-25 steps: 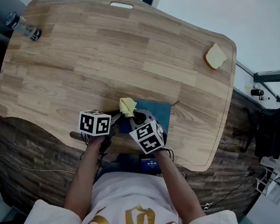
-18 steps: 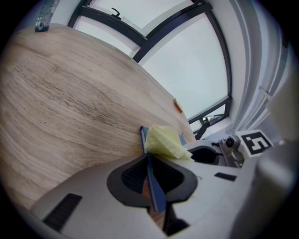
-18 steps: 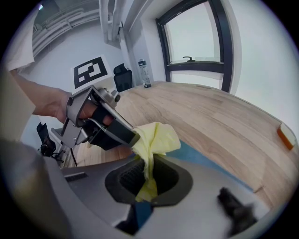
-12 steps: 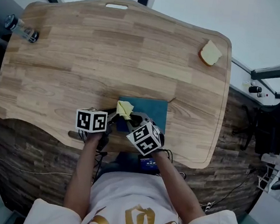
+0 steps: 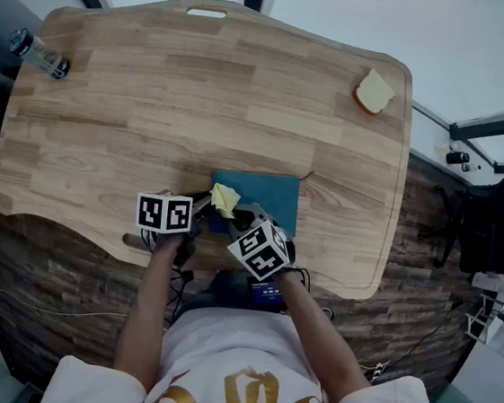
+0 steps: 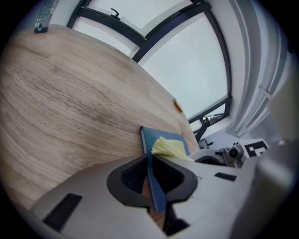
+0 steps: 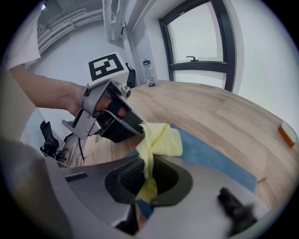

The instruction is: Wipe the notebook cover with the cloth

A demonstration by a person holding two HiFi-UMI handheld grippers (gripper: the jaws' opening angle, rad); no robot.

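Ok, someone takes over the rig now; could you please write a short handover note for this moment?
Left gripper: shut on the left edge of the notebook, steadying it.
Right gripper: shut on the yellow cloth, which rests on the cover's near left corner.
Notebook: flat on the table, near the person's edge.
Done: both things gripped.
Remaining: wipe across the rest of the cover.

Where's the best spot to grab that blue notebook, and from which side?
Probably its thin near-left edge, from the person's side, where the left hand-held gripper is clamped. The notebook lies flat on the table, so only an edge fits between jaws.
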